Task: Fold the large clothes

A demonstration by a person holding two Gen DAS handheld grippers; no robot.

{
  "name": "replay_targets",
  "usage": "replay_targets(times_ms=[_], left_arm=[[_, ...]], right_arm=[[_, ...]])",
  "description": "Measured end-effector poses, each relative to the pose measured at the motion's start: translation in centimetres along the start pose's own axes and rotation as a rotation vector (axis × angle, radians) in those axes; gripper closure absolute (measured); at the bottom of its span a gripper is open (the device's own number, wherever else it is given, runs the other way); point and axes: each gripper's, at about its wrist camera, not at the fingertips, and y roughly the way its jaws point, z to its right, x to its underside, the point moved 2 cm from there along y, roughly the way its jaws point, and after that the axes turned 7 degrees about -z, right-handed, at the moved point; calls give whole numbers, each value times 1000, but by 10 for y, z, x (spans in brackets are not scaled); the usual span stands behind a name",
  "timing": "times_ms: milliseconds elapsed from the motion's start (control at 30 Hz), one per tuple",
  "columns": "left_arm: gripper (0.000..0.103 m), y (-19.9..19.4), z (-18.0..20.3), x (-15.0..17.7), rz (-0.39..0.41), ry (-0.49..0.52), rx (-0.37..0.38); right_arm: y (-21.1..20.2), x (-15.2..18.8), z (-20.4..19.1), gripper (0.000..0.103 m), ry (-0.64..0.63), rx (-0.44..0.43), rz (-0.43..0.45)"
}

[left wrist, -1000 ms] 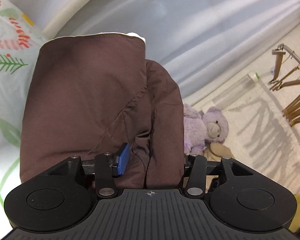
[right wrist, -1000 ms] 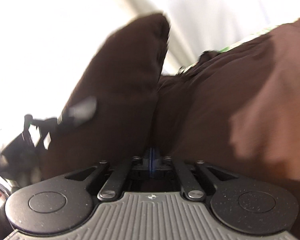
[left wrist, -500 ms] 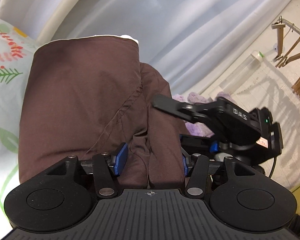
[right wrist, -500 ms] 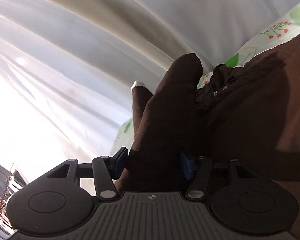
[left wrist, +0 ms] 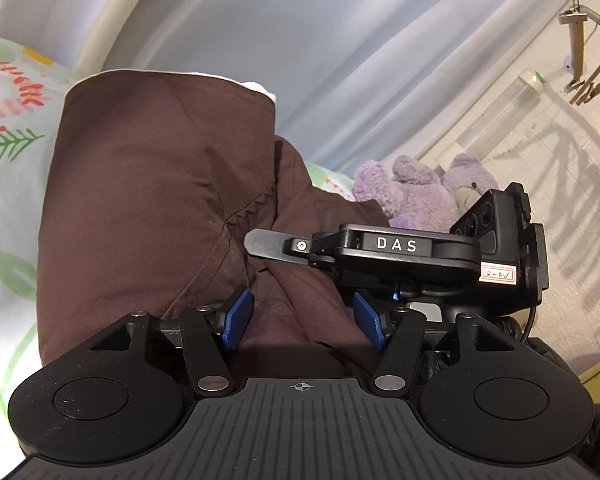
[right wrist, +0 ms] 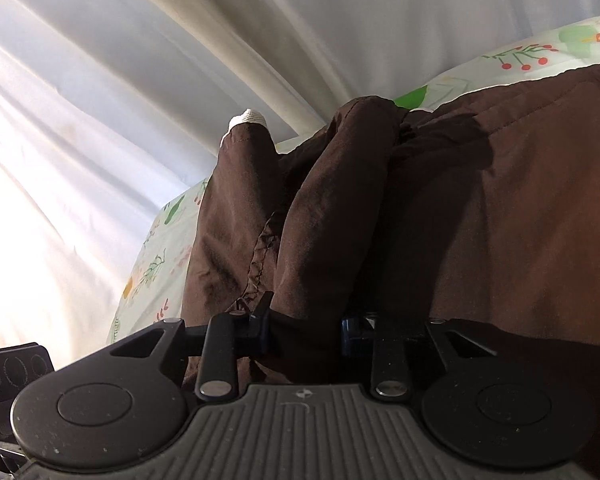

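Left tongs (left wrist: 300,322) opening, garment (left wrist: 156,200) loose between them; right tongs (right wrist: 306,330) closing around a garment fold on the bed (left wrist: 8,128).

A brown garment (right wrist: 480,200) fills the centre and right of the frame, lying on a floral sheet (right wrist: 156,256). The right gripper (right wrist: 306,330) at bottom centre is closing, a raised fold of the cloth between its jaws. White curtains (right wrist: 120,80) fill the upper left.
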Motion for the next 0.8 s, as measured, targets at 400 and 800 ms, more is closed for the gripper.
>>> replay_targets(times_ms=[400,800], left_arm=[[15,-85,-26,-13,225,-99,-82],[32,-35,-109,3,201,-409,-69]], right_arm=[[8,-3,-1,76,-3,1,14],[5,-1,8,67,55,-64,13]])
